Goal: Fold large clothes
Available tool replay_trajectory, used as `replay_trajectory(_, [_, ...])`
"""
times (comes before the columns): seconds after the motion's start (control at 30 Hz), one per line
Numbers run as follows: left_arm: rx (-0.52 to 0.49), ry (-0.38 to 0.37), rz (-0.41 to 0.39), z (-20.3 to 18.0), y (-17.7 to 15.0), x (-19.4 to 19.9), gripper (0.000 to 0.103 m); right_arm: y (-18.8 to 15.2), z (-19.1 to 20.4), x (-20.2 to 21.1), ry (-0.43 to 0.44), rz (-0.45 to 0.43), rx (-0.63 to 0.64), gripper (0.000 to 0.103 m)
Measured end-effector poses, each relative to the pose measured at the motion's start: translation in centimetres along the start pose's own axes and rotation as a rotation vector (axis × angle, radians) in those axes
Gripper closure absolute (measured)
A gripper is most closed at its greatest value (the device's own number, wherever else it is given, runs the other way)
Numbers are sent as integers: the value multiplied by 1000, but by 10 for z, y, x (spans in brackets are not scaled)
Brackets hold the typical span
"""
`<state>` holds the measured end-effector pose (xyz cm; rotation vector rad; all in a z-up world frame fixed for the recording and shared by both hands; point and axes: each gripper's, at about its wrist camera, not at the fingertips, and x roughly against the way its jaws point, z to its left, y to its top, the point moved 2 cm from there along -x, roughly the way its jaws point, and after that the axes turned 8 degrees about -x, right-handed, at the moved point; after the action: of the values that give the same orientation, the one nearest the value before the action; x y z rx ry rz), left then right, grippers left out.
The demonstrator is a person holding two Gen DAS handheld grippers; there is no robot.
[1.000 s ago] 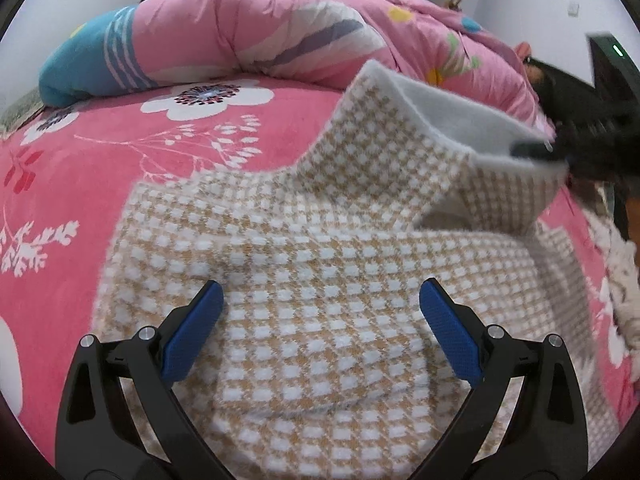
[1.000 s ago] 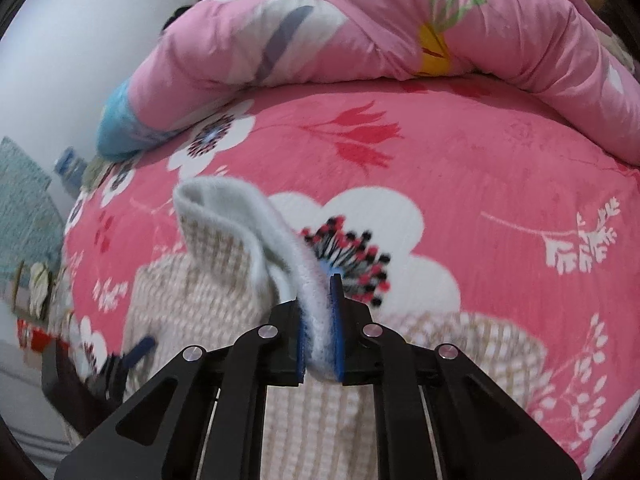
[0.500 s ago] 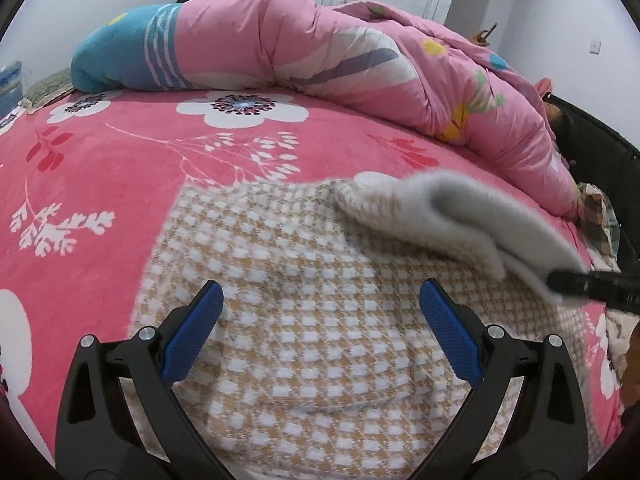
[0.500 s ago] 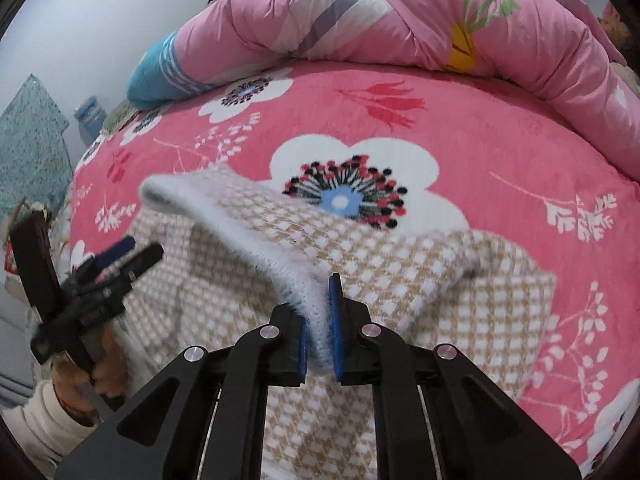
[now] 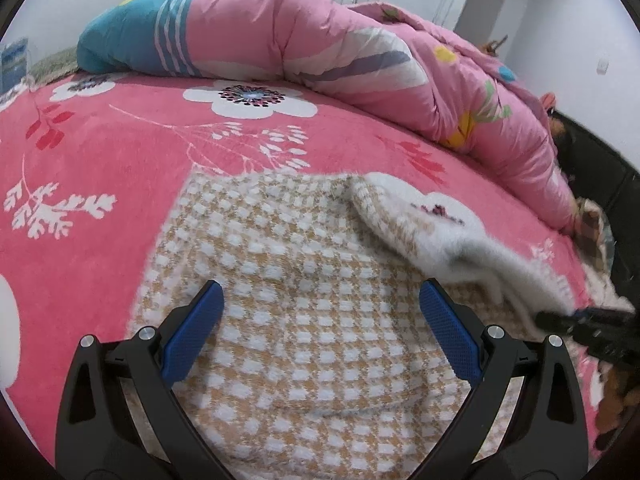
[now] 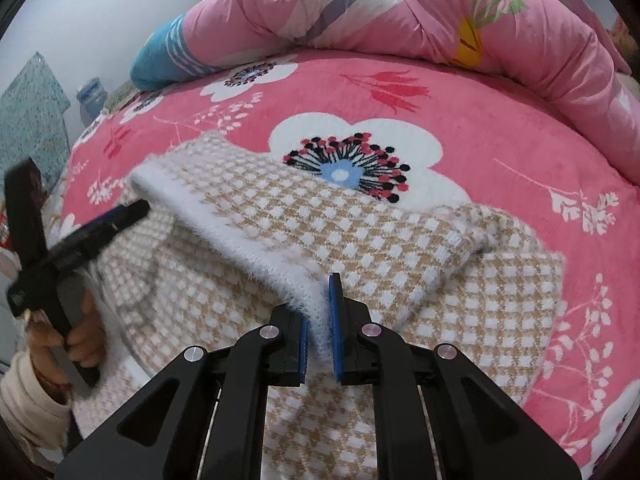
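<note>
A tan and white checked fuzzy sweater [image 5: 304, 304] lies spread on the bed. My left gripper [image 5: 320, 332] is open and empty, low over the sweater's middle. My right gripper [image 6: 318, 332] is shut on the sweater's white fuzzy edge [image 6: 256, 248], holding a folded-over flap across the body of the sweater [image 6: 400, 256]. In the left wrist view the right gripper [image 5: 576, 320] shows at the right with the flap [image 5: 452, 236] stretched to it. In the right wrist view the left gripper [image 6: 80, 236] shows at the left, held by a hand.
The bed has a pink floral blanket [image 5: 100, 168]. A rolled pink and blue quilt [image 5: 300, 44] lies along the far side. A dark piece of furniture [image 5: 600, 184] stands at the right. A blue patterned cloth [image 6: 28, 120] hangs at the left.
My right gripper has carried the sweater's flap from high up down and across the sweater's body, so it now lies low. My left gripper stayed open over the sweater.
</note>
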<state>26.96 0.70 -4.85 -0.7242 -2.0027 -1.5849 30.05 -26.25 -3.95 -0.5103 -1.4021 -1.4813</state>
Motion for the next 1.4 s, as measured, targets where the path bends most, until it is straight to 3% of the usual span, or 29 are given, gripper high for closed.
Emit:
replay_trajectory(0.27, [85, -64, -59, 22, 16, 21, 8, -24, 22, -3, -160, -56, 194, 93])
replay_trajectory(0.47, [63, -106, -90, 5, 46, 21, 8, -31, 32, -1, -231, -66, 291, 93])
replay_trajectory(0.53, [13, -123, -47, -11, 55, 8, 8, -32, 33, 1, -233, -62, 298, 93])
replay_trajectory(0.57, [-43, -122, 12, -23, 57, -6, 8, -32, 32, 2, -230, -58, 297, 93])
replay_trajectory(0.63, [-135, -48, 119, -35, 50, -30, 8, -31, 30, 6, -209, -39, 285, 89])
replay_trajectory(0.7, [-182, 9, 184, -36, 35, -46, 8, -27, 26, 15, -154, -19, 241, 78])
replay_trajectory(0.87, [-222, 29, 146, -27, 18, -35, 8, -9, -9, 65, 108, -87, -23, 60])
replay_trajectory(1.0, [-231, 30, 149, -25, 16, -36, 8, 2, -62, 50, 229, -12, -360, 60])
replay_trajectory(1.13, [-244, 35, 146, -27, 14, -35, 8, 1, -81, 15, 240, 91, -491, 60])
replay_trajectory(1.27, [-255, 32, 140, -26, 12, -36, 8, 8, -77, -2, 257, 109, -505, 77])
replay_trajectory(1.3, [-259, 35, 139, -26, 11, -36, 8, 11, -75, -6, 241, 117, -499, 86])
replay_trajectory(1.4, [-268, 43, 142, -28, 11, -37, 8, 22, -72, -12, 187, 124, -472, 93])
